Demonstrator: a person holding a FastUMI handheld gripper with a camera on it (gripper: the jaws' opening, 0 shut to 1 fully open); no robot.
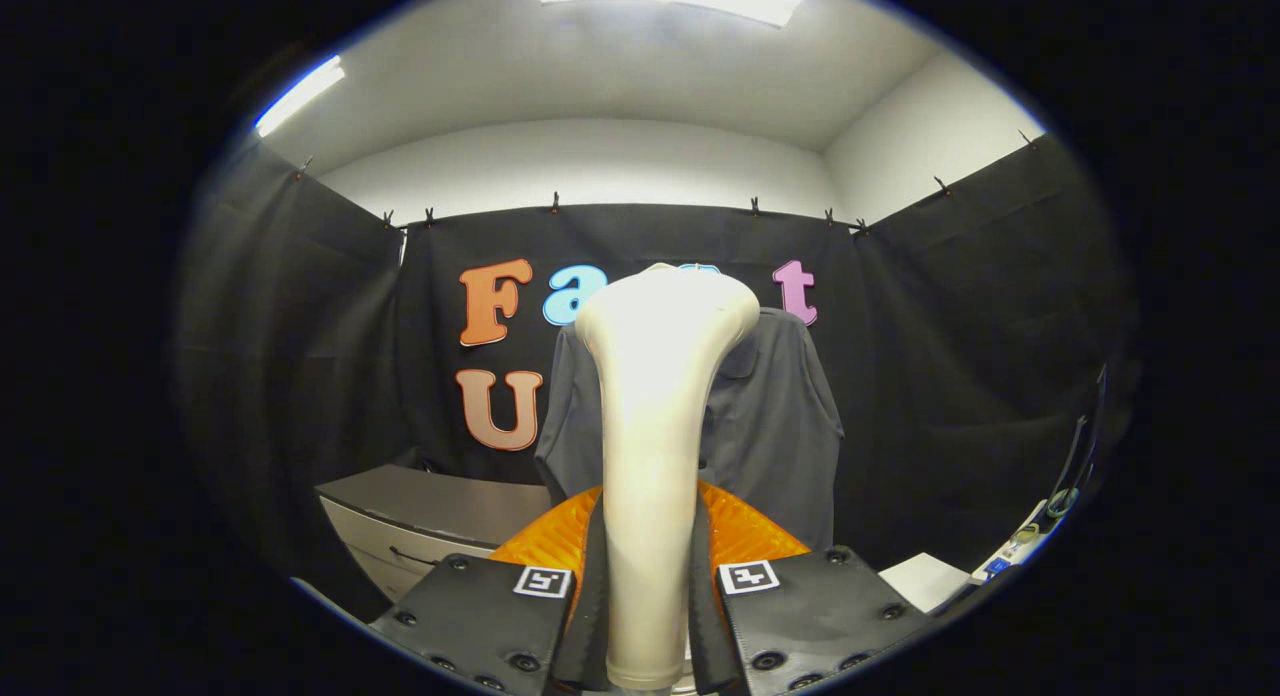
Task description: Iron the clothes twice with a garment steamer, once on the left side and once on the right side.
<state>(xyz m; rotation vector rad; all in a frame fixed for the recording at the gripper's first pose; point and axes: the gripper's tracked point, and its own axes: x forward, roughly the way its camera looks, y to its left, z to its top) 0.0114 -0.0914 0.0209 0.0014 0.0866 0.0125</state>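
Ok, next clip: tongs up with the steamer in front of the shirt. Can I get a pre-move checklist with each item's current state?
1. Grip: the tongs have both fingers pressed on the handle of the cream plastic garment steamer. Ok.
2. Steamer posture: it stands upright between the fingers, head uppermost. Ok.
3. Target in sight: the dark grey collared shirt hangs beyond the steamer against the black cloth wall. Ok.
4. Contact with the shirt: the gap between steamer head and fabric is not readable from this view. Cannot tell.
5. Steam on: no vapour is discernible. Cannot tell.
6. Side passes: the steamer sits on the shirt's middle, offset to neither side. Not ok.
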